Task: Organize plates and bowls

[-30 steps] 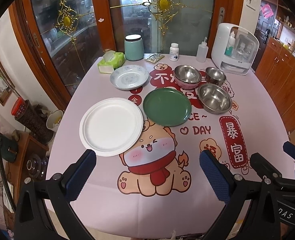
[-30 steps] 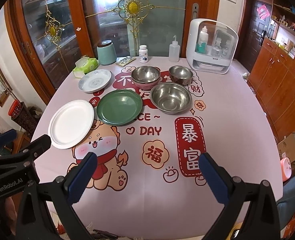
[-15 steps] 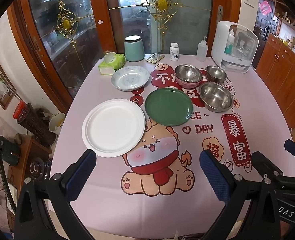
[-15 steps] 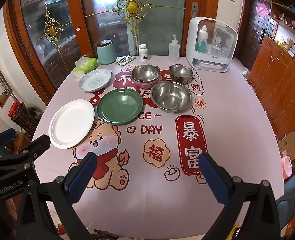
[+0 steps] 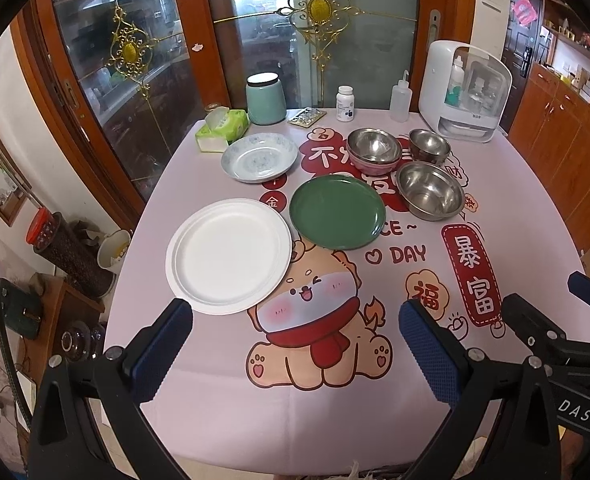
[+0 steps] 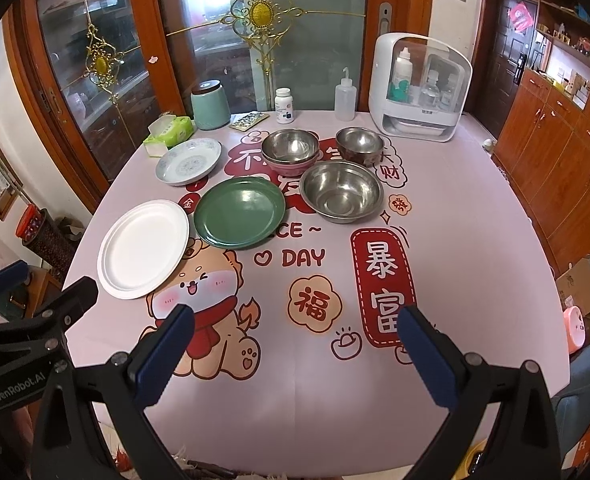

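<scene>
Three plates and three bowl groups lie on the surface (image 5: 515, 200), which is draped in a smooth pink cloth printed with a cartoon dog (image 5: 315, 320). Taking the green plate (image 5: 337, 211) as landmark: it is round, glossy and shallow, set near the middle of the cloth. Just beside it on its left, rims nearly touching, lies a matte white disposable plate (image 5: 228, 255), wider and ridged at the rim. Behind the green plate to the left sits a pale porcelain plate with a faint blue pattern (image 5: 259, 157). Behind it to the right, a shiny steel bowl nests in a pink bowl (image 5: 373, 152); further right stands a small steel bowl (image 5: 429, 146), and just right of the green plate rests a large polished steel bowl (image 5: 430, 190).

Beyond these, along the far edge, stand a teal cylindrical canister (image 5: 265, 98), a green tissue pack (image 5: 223, 127), a white pill bottle (image 5: 345, 103), a squeeze bottle (image 5: 399, 96) and a white boxy cabinet with a clear door (image 5: 465, 90).

Both grippers hover above the near edge, well short of the green plate. The left gripper (image 5: 295, 338) has its blue textured fingers (image 5: 161, 350) spread wide, released, holding nothing. The right gripper (image 6: 295, 338) likewise keeps its fingers (image 6: 427, 360) wide apart and empty.
</scene>
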`<state>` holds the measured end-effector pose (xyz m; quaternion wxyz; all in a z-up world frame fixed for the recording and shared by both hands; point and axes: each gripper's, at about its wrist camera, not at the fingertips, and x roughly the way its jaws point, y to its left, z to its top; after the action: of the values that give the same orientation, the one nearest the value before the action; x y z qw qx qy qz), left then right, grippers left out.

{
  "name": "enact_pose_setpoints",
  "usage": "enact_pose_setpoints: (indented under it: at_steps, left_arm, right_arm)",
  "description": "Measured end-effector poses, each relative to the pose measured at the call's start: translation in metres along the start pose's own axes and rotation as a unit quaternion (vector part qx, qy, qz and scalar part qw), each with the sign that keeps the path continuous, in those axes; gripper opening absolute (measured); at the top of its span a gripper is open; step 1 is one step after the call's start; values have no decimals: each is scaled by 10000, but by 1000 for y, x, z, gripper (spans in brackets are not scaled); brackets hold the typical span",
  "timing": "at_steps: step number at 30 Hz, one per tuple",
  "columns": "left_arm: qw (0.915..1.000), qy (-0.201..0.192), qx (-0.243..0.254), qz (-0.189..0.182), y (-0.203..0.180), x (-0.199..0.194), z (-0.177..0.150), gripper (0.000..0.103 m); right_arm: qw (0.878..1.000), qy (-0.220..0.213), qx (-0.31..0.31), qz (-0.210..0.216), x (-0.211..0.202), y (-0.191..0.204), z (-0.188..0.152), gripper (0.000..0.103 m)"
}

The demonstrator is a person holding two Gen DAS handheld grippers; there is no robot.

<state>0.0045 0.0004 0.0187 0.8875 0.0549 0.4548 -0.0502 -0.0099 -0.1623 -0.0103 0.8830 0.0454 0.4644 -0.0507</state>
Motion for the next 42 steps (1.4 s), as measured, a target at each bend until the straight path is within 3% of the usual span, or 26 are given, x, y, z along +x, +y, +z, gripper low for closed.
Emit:
enact_pose_setpoints:
  at_steps: [15,24,28,32,38,42]
  left_arm:
    - [9998,-4,103,-194,10,2,4,102]
    - [9992,-250,55,-311,34,-7,25,102]
    - [9982,-596,29,84,60,-8,38,102]
    - [9956,-682,-27,640,94,11,48,102]
    - [9938,-419,-322,977,163,66,54,102]
    - [9945,-18,-347,992,204,123,53,100]
  right_arm:
    - [9999,-89,31,-86,-6,7,4,101]
    - [9994,-319,-57,-105,-15,13,24,101]
    - [9995,-310,-116,-1,-12,22,38,101]
    - [9996,-167,-159,156,2,38,52,101]
    - [9980,121,-260,555,43,72,63,100]
    - [9956,443,-227,793,89,96,66,91]
